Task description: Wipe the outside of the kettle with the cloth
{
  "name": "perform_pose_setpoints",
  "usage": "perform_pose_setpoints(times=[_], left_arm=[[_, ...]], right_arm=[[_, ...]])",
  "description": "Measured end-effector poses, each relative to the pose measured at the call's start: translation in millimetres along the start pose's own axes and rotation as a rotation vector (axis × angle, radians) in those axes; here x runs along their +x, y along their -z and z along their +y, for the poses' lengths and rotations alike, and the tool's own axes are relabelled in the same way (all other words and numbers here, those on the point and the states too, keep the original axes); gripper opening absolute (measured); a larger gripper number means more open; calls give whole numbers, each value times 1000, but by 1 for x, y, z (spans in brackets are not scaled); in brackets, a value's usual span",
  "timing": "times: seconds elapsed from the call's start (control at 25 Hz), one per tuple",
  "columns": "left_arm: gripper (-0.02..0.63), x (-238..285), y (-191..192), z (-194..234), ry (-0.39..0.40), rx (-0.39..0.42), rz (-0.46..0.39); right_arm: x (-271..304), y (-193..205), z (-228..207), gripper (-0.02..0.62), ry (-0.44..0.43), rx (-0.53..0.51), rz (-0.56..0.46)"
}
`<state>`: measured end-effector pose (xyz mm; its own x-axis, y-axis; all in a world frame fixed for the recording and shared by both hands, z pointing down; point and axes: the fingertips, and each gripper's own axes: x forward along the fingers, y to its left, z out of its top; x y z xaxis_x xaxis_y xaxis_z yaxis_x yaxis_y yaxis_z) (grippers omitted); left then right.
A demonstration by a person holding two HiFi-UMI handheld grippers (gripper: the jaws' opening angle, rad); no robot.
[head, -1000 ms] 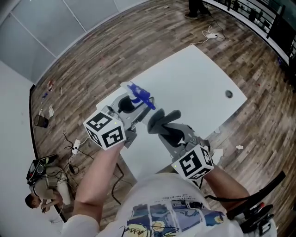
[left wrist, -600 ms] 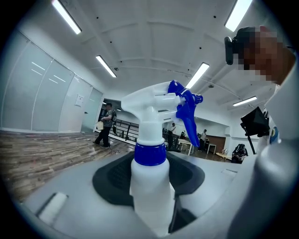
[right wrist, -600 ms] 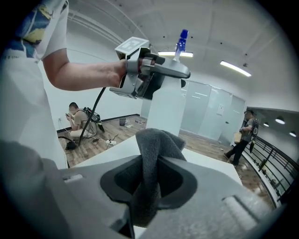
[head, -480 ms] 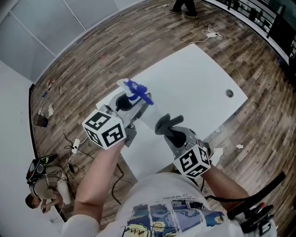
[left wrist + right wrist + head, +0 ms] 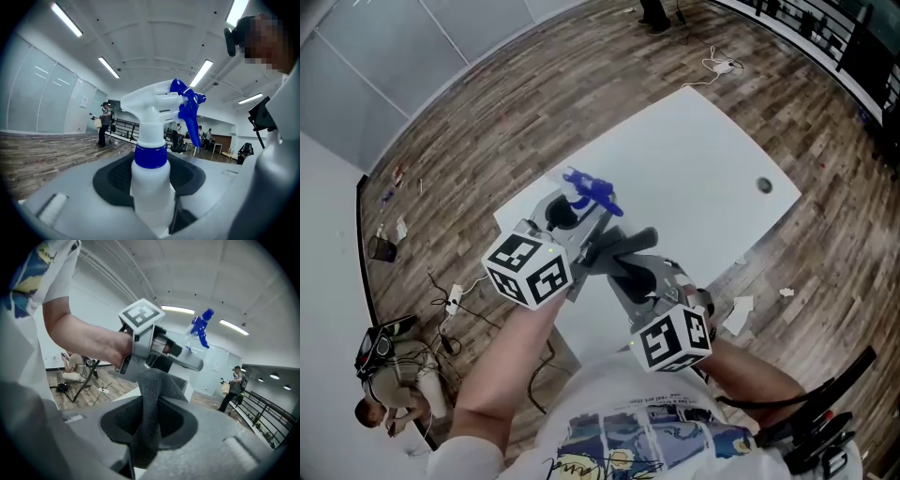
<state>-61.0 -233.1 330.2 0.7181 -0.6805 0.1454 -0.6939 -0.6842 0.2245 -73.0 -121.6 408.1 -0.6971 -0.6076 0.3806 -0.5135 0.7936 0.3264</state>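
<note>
From the head view, the left gripper (image 5: 569, 223) and right gripper (image 5: 623, 262) meet over the near edge of a white table (image 5: 703, 169), which stretches away toward 1 o'clock. The left one carries a spray bottle (image 5: 591, 191), but its grip is hard to read from above.

The left gripper view settles it. The jaws are closed against the white body of the bottle, one dark pad on each side just under the blue collar. The blue trigger points to 2 o'clock.

The cloth (image 5: 619, 246), dark grey, looks from the head view like a lump ahead of the right gripper, just beside the left gripper's body. Whether they touch cannot be told there.

The right gripper view shows the jaws pinching the cloth (image 5: 150, 408) in a folded ridge that stands up between them. It also shows the left gripper's marker cube at 12 o'clock, directly above the cloth, with the bottle's trigger at 1 o'clock.

Only the head view shows a person crouched (image 5: 380, 403) on the wood floor at 8 o'clock. Each gripper view instead catches a standing figure (image 5: 104, 124) by a railing.
</note>
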Motion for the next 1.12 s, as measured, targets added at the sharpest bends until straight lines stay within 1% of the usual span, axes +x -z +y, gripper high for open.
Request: perform_pose_setpoints(times=[0.16, 0.32, 0.48, 0.68, 0.76, 0.88, 1.0, 1.12], left_arm=[[198, -2, -2, -2, -22, -11, -16], [198, -9, -3, -6, -19, -19, -29], [198, -17, -10, -7, -12, -10, -43], [196, -28, -19, -10, -3, 3, -71], [197, -31, -23, -10, 4, 9, -76], [196, -33, -27, -11, 13, 19, -61], [196, -40, -15, -17, 37, 24, -38], [196, -44, -2, -22, 70, 30, -16]], right_arm=[[13, 29, 9, 78, -20, 47, 89], [23, 62, 19, 78, -44, 85, 145], [31, 87, 24, 78, -47, 78, 196], [33, 123, 31, 78, -67, 111, 262], [31, 138, 28, 78, -68, 125, 292], [21, 161, 12, 78, -53, 157, 335], [6, 164, -8, 78, -9, 200, 314], [-8, 131, -35, 78, 17, 244, 214]])
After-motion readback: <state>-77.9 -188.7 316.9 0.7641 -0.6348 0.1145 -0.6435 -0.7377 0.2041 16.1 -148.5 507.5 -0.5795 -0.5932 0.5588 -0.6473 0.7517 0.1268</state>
